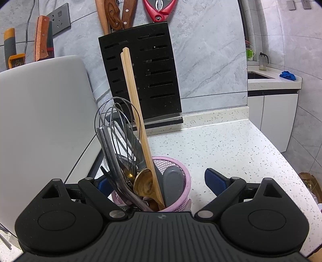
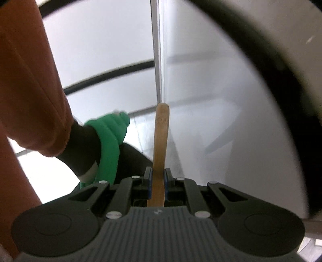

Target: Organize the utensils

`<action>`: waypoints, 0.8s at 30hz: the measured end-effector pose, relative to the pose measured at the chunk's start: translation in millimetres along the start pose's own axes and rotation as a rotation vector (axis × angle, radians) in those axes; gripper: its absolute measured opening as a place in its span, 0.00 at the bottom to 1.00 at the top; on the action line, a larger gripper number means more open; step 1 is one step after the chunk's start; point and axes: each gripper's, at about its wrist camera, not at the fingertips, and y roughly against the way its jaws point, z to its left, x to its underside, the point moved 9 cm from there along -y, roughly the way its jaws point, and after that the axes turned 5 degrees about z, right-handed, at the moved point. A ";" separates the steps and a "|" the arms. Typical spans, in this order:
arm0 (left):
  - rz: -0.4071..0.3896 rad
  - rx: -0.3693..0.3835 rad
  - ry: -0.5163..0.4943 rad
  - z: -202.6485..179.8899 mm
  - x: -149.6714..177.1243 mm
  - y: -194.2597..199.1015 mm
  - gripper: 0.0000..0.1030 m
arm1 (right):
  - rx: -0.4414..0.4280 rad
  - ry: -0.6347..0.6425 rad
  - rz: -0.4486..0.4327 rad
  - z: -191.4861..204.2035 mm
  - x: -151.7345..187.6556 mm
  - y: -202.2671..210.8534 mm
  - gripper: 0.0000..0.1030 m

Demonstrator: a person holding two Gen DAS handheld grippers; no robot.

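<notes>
A pink mesh utensil cup (image 1: 184, 187) stands on the speckled counter in the left wrist view. It holds a wire whisk (image 1: 118, 125), wooden chopsticks (image 1: 134, 104), a brass spoon (image 1: 143, 185), a grey spatula (image 1: 173, 181) and dark-handled utensils. My left gripper (image 1: 159, 181) is open, its blue-padded jaws on either side of the cup. My right gripper (image 2: 158, 178) is shut on a flat wooden utensil handle (image 2: 161, 137), which points up toward a pale ceiling. The rest of that utensil is hidden.
A black knife block (image 1: 140, 76) stands behind the cup against the grey wall. A white board (image 1: 40, 125) leans at the left. Knives and red scissors (image 1: 160, 9) hang above. In the right wrist view an orange sleeve (image 2: 30, 80) and green-gloved hand (image 2: 108, 137) are at the left.
</notes>
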 end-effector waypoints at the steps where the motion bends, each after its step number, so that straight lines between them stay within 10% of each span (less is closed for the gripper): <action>1: -0.001 0.000 0.001 0.2 0.0 0.1 1.00 | 0.004 0.007 -0.022 -1.0 -1.6 8.2 0.08; 24: -0.040 -0.006 -0.008 1.2 -3.1 5.1 1.00 | 0.057 -0.127 -0.541 -66.1 -30.0 232.2 0.08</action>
